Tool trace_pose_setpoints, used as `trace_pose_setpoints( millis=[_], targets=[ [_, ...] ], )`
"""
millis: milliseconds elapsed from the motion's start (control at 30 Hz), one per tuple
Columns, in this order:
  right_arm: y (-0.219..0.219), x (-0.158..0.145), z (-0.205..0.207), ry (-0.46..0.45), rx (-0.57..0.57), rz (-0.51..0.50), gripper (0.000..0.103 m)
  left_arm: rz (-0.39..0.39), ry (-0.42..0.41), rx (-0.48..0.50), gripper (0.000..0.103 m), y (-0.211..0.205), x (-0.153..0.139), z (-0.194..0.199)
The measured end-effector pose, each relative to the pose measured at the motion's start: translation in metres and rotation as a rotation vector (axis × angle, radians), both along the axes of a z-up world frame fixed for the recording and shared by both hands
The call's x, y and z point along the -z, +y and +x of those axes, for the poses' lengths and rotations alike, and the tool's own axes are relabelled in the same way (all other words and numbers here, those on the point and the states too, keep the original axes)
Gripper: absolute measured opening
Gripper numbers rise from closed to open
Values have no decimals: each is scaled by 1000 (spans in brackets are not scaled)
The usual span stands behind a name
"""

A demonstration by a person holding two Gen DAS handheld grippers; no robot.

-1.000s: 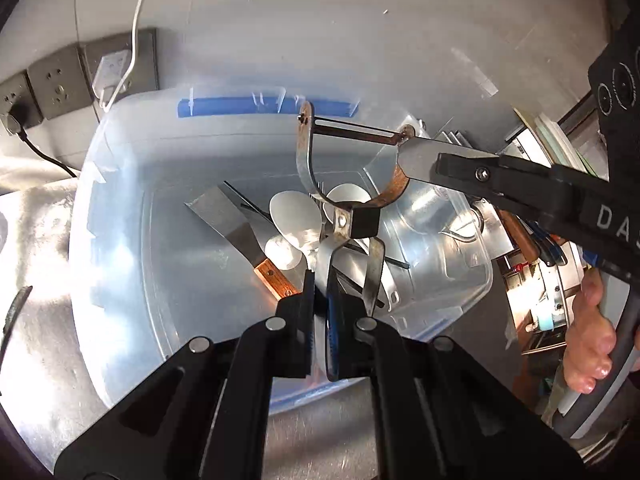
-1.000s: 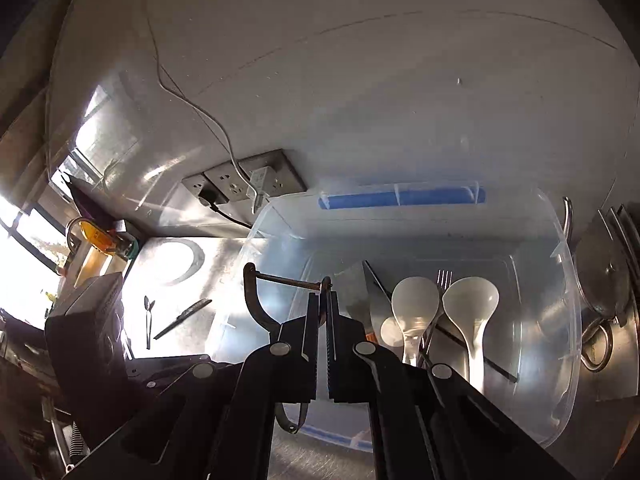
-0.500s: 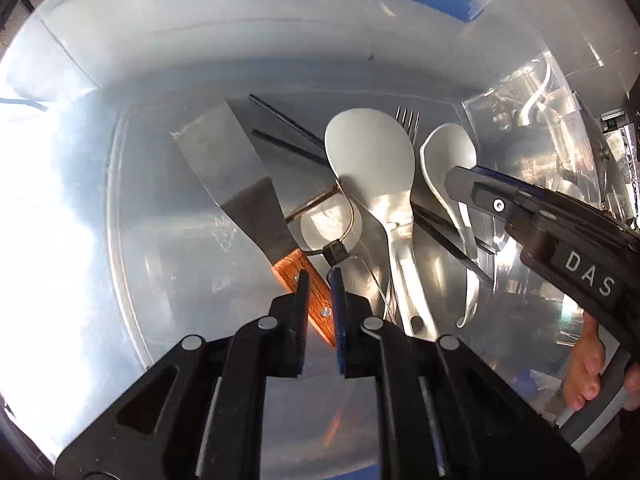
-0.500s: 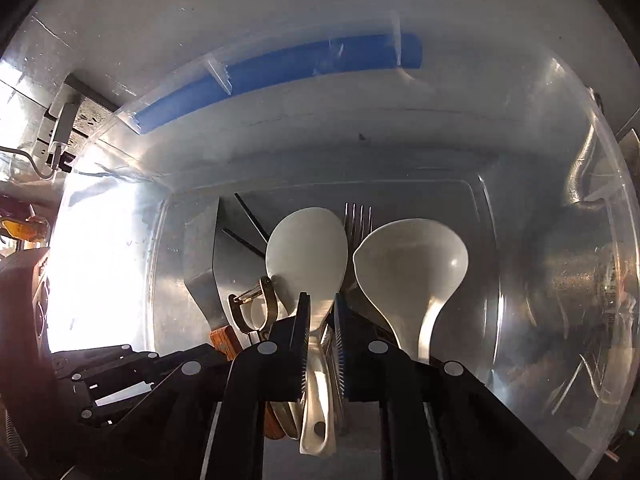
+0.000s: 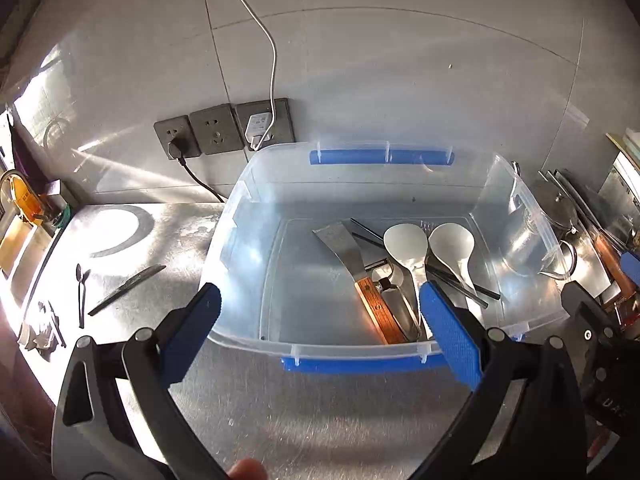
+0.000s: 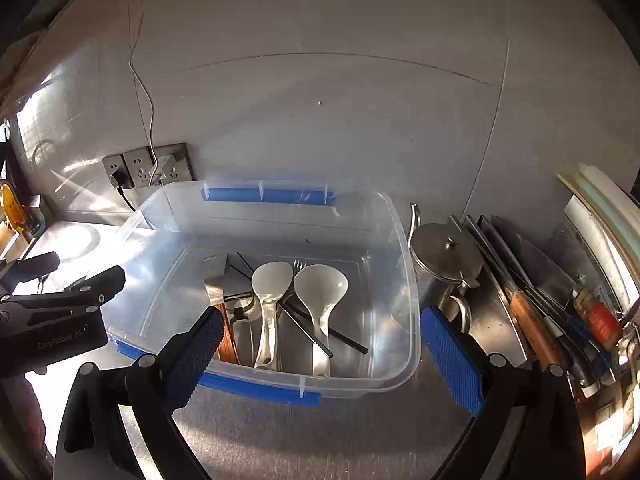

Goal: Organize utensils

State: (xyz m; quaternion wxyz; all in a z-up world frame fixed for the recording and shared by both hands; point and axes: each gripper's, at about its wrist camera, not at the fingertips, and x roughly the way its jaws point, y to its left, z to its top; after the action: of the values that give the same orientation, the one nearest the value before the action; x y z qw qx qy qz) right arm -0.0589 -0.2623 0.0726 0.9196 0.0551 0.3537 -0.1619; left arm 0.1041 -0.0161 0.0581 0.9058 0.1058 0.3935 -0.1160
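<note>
We saw a steel counter (image 5: 280, 420) running under a grey wall (image 5: 360, 60), and on it a clear plastic bin (image 5: 240, 248) with blue latches, set just below a row of wall sockets (image 5: 224, 130). A lidded metal pot (image 6: 444, 260) stood just beside the bin's right wall. Both hand-held tools hung over the counter at the bin's near edge: our left gripper (image 5: 320, 332) had its blue-padded fingers spread wide with nothing between them, and our right gripper (image 6: 320, 356) was spread the same way, equally bare.

The utensils lay together along the right half of the bin floor: a spatula (image 5: 352, 256) with a wooden handle, two pale rice paddles (image 5: 406, 244) side by side, a fork (image 6: 299, 266) whose tines peeked out between the paddles, black chopsticks (image 6: 316, 336) crossing beneath them, and a peeler (image 5: 386, 280) resting between the spatula's handle and the nearer paddle.

Well apart, on the sunlit counter to the left of the bin, a table knife (image 5: 126, 290) and a small spoon (image 5: 82, 292) remained outside it.
</note>
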Motion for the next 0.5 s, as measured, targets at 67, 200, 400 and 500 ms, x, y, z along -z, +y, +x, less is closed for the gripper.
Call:
trace_pose_setpoints(
  millis=[67, 200, 400, 500],
  targets=[
    [1, -4, -14, -25, 9, -16, 98, 20, -1, -4, 95, 5, -3, -19],
    [-1, -10, -35, -62, 54, -63, 98, 39, -37, 1, 95, 8, -5, -49],
    [2, -8, -52, -19, 98, -116, 98, 38, -55, 29, 95, -2, -10, -73],
    [0, -11, -61, -33, 77, -90, 98, 23, -75, 43, 95, -6, -15, -85]
  ],
)
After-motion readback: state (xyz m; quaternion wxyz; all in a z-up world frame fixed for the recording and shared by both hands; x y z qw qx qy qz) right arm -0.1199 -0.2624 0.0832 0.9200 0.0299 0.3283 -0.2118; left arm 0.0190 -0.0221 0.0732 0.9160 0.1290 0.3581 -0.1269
